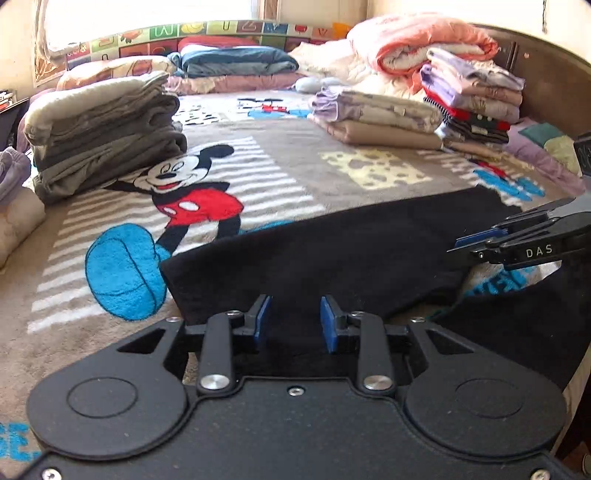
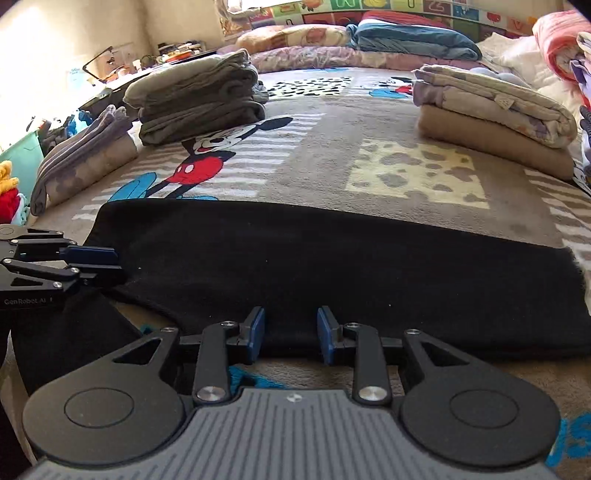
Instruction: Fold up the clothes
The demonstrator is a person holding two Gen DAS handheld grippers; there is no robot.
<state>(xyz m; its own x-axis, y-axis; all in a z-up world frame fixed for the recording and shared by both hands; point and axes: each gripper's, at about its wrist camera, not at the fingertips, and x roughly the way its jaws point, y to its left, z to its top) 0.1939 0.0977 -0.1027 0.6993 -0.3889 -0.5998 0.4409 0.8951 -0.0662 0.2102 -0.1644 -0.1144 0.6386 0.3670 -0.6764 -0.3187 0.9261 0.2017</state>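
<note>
Left gripper [image 1: 295,319]: jaws parted, blue pads [image 1: 263,318] on either side of empty space, nothing held; it hangs over the near edge of the black garment [image 1: 332,251]. Right gripper [image 2: 290,334]: jaws likewise parted and empty, its blue pads [image 2: 256,334] just above the garment's near hem. Each gripper appears in the other's view: the right one [image 1: 476,242] enters from the right edge over the cloth, the left one [image 2: 99,258] from the left edge, pads close together there, though the side-on angle does not show the gap.

The black garment [image 2: 332,266] lies spread flat across the near part of the cartoon mouse blanket [image 1: 258,155], its long edge running left to right; a further dark portion drops off the near side of the bed.

Beyond it: a stack of folded grey clothes [image 1: 107,136] at far left, a folded beige and lilac pile [image 1: 373,110] at far right, and a taller mixed stack [image 1: 476,96] further right beside a rolled pink quilt [image 1: 417,37]. Pillows and a folded blue blanket [image 1: 236,61] line the far edge under a picture-tile headboard [image 1: 207,29].
</note>
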